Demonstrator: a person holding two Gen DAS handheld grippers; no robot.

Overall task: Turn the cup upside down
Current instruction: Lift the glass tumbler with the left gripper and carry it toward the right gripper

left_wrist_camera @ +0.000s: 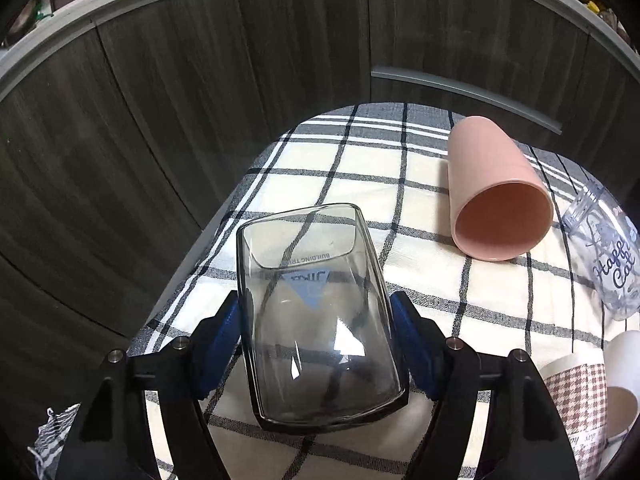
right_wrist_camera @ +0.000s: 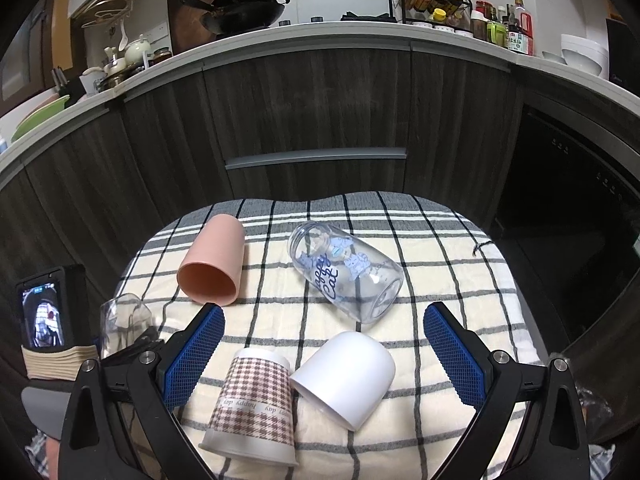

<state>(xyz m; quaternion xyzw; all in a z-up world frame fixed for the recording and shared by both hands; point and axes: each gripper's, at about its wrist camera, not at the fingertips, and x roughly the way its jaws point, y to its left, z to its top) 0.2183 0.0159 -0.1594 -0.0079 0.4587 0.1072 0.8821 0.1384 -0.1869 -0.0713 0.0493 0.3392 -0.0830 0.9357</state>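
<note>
- Clear glass cup (left_wrist_camera: 316,320) sits clamped between the left gripper (left_wrist_camera: 318,320) pads, left of the pink cup (left_wrist_camera: 496,192).
- Right gripper (right_wrist_camera: 324,356) gapes wide, holding nothing, over the houndstooth cup (right_wrist_camera: 256,404).

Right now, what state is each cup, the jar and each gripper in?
Clear glass: clamped in the left gripper, lifted.
Pink cup: on its side.
Jar: on its side, no lid.
White cup: on its side.
Checked paper cup: upside down, tilted.
Right gripper: open, empty.
</note>
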